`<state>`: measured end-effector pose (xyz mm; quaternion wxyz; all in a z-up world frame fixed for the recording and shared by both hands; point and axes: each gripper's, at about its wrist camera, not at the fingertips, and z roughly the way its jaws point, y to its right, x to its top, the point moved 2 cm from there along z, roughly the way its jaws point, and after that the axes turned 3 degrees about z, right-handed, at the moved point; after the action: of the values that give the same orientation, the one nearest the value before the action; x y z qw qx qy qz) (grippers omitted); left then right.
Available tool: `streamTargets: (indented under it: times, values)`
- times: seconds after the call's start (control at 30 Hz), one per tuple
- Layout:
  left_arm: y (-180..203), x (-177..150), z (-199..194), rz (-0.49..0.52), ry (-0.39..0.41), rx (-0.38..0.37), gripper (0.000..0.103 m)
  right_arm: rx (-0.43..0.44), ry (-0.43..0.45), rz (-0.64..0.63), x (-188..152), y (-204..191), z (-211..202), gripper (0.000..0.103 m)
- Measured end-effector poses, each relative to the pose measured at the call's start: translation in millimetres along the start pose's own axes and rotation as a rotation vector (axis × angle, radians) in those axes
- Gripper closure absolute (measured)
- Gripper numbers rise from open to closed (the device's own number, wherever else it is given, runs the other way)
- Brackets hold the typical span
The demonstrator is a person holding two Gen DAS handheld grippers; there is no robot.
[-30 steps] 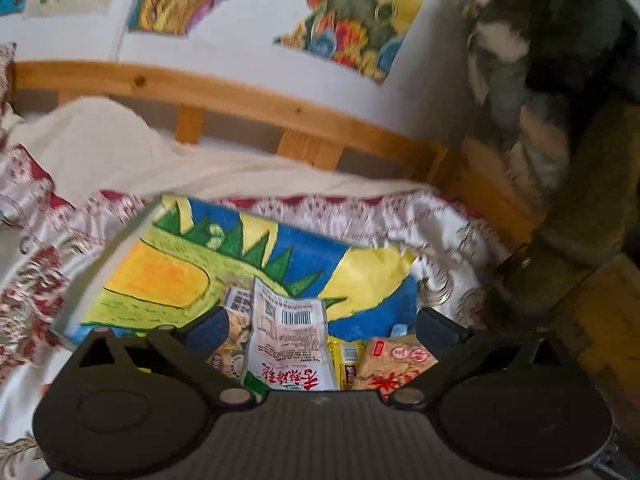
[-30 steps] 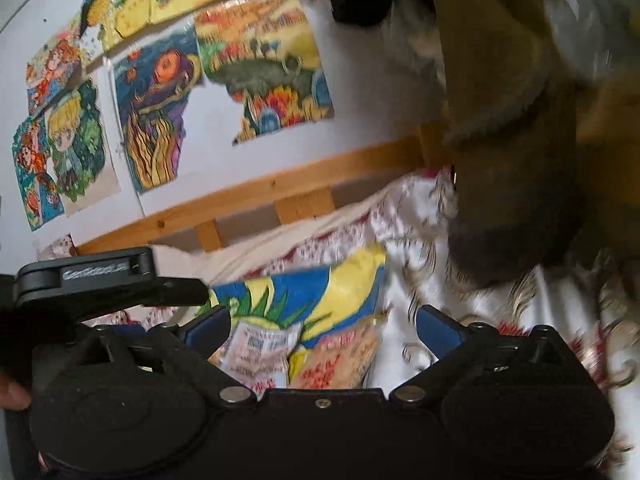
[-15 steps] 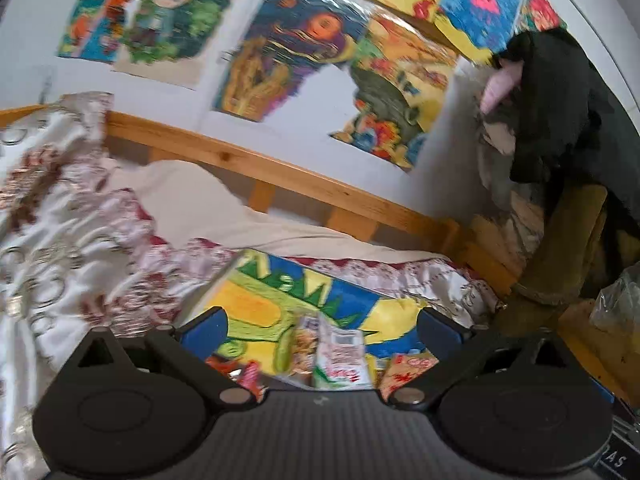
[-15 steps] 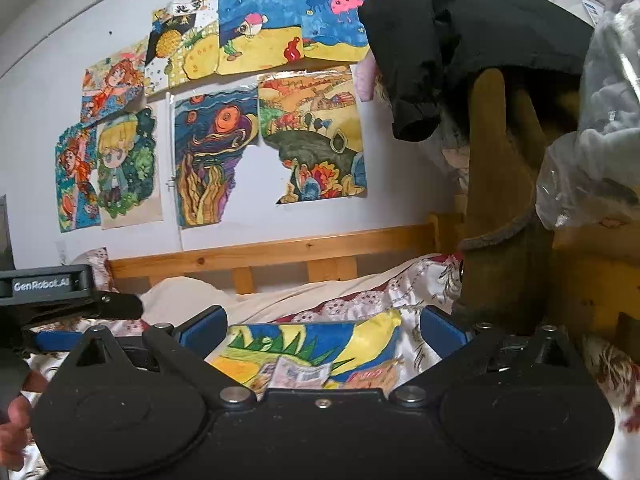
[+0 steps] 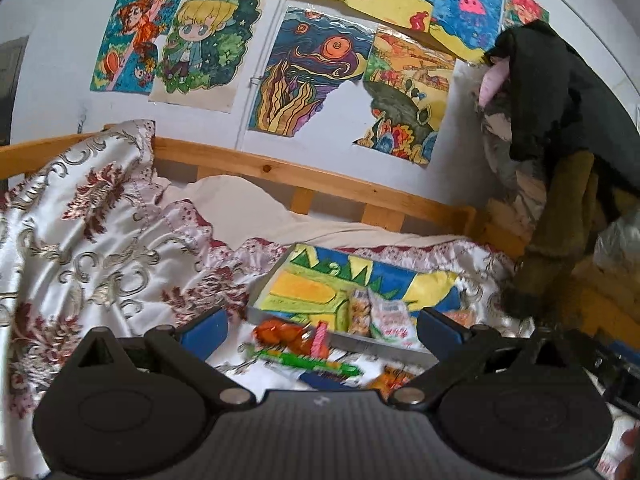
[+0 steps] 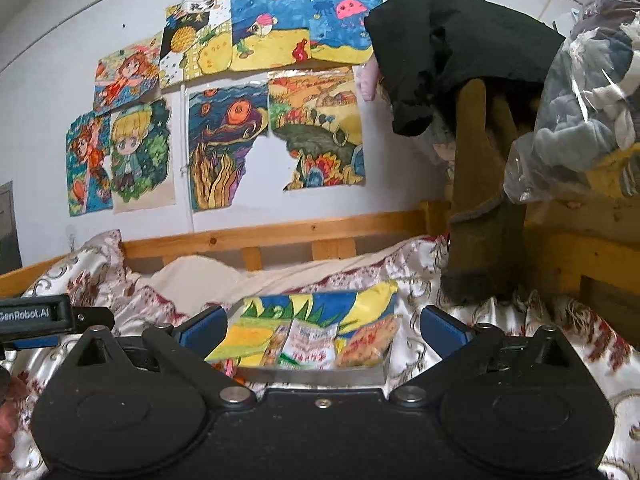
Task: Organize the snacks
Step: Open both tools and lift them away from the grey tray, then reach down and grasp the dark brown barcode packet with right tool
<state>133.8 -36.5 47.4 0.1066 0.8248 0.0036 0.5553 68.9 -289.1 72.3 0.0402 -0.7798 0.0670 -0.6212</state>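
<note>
A shallow grey tray (image 5: 262,298) lined with a bright drawing lies on the bed; it also shows in the right wrist view (image 6: 376,374). In it lie a white snack packet (image 5: 390,318), a narrow packet (image 5: 358,308) and an orange-red packet (image 6: 370,344). In front of the tray lie an orange snack bag (image 5: 286,334), a green packet (image 5: 308,362) and other blurred packets. My left gripper (image 5: 322,330) is open and empty above these. My right gripper (image 6: 324,328) is open and empty, held before the tray. The left gripper's body (image 6: 36,316) shows at the right view's left edge.
The floral bedspread (image 5: 100,248) covers the bed, bunched high at left. A wooden bed rail (image 5: 320,184) runs behind, under a wall of drawings (image 5: 304,80). A brown and black coat (image 6: 480,184) and a plastic bag of clothes (image 6: 588,88) hang at right.
Both grippers have pulled back and tilted up from the tray. More wall and bedspread show now. Loose snacks in front of the tray have come into the left view. Both stay open.
</note>
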Motion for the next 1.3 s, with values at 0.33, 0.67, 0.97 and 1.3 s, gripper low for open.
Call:
streamTargets:
  times: [0.33, 0.67, 0.97, 1.3]
  values:
    - [-21.6, -36.6, -23.8, 0.068, -0.016, 0.026, 0.000, -0.029, -0.139, -0.069, -37.2, -18.8, -23.3, 0.001]
    - [-27.1, -70.2, -6.1, 0.106, -0.156, 0.010, 0.000, -0.041, -0.390, -0.041, -95.2, -26.9, -16.1, 0.001]
    - [-34.2, -84.7, 4.2, 0.116, -0.233, 0.031, 0.000, 0.009, -0.546, 0.020, -119.0, -35.2, -4.9, 0.001]
    - [-34.4, -88.4, 22.7, 0.119, -0.273, 0.012, 0.000, 0.131, -0.679, 0.163, -137.3, -40.6, 2.7, 0.003]
